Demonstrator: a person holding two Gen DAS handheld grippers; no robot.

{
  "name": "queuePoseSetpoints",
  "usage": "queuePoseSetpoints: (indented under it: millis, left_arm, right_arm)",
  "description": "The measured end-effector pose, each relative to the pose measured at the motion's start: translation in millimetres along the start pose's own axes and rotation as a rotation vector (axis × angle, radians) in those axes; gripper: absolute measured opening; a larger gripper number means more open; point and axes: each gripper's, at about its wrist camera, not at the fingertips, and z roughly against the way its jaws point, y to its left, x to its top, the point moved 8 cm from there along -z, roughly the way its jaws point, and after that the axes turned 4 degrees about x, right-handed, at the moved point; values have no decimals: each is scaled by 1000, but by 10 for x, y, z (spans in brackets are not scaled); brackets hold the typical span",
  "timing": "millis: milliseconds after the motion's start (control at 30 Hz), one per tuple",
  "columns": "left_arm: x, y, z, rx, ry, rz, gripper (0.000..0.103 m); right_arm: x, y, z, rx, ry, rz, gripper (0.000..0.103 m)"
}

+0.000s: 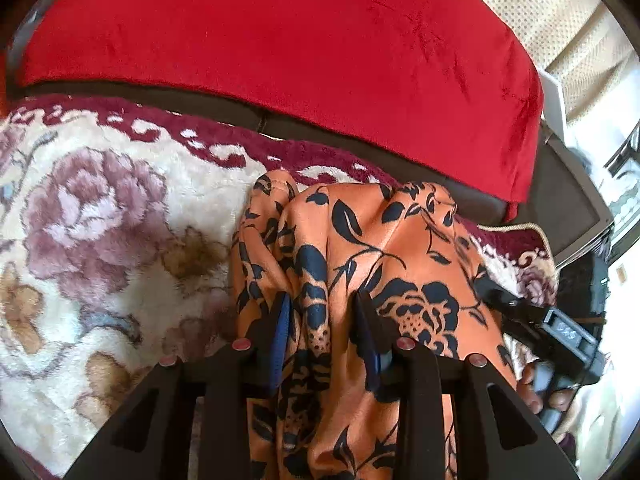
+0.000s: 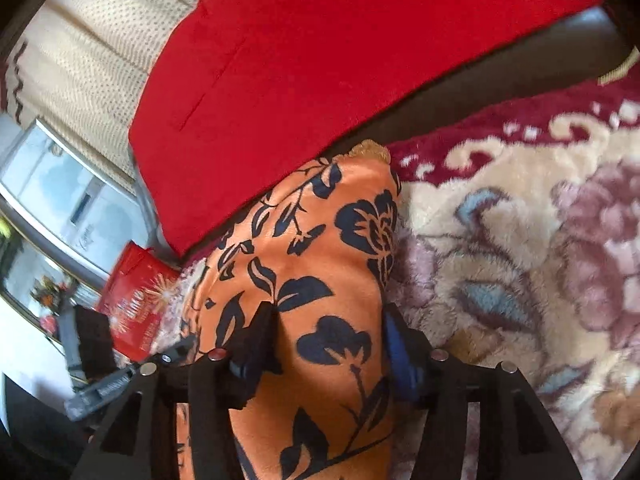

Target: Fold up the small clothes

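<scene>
An orange garment with a black flower print [image 1: 400,248] lies bunched on a plush floral blanket [image 1: 120,220]. My left gripper [image 1: 322,312] is shut on a thick fold of it; cloth fills the gap between the blue pads and trails down toward the camera. In the right wrist view the same garment [image 2: 320,240] stretches between the fingers of my right gripper [image 2: 328,320], which pinch it from both sides. The right gripper's body [image 1: 560,328], with a person's fingers [image 1: 532,392] on its handle, shows at the far right of the left wrist view.
A red velvet cushion [image 1: 300,60] lies behind the blanket on a dark brown sofa [image 1: 240,108]. Cream curtains [image 2: 88,48] hang behind it. A red gift bag [image 2: 136,300] stands at the left in the right wrist view, beside the blanket [image 2: 520,260].
</scene>
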Motion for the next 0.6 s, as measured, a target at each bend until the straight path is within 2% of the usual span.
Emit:
queuePoseSetpoints:
  millis: [100,133,167,200,233,267,400,433,500,567,600]
  left_arm:
    - [-112,-23,165,5,-3,-21,35]
    - [-156,-44,263,-7,-11,-29,40]
    - [-184,-43,352,-17,-17,-36,46]
    - [-208,-62,403,-18,-20,-44,66]
    - [-246,-68,425,-8,-18,-62,82]
    - [-285,-70,412,7,-9,-84,83]
    - [-490,-15,290,42,75,-138,84]
    - [-537,26,256,38,101,-125,84]
    - [-565,119,188,-12,130,-66,83]
    - [-563,176,181,-76,132,1,70]
    - [-561,167,181,-107,132,12,49]
  right_arm:
    - [-79,51,133,-42,12,44,60]
    - [-98,59,206,-55,15,62,60]
    - [-117,84,245,-57,24,80,60]
    - [-152,115,279,-51,44,96,60]
    - [-181,136,304,-45,65,102,61]
    - [-211,133,320,-35,94,101,63]
    - [-298,41,289,22,174,33,67]
    - [-322,28,253,32,188,14,71]
    - [-365,-3,178,55,208,-20,71]
    - [-391,-23,144,79,205,-50,71]
    - [-401,-29,128,90,201,-62,69]
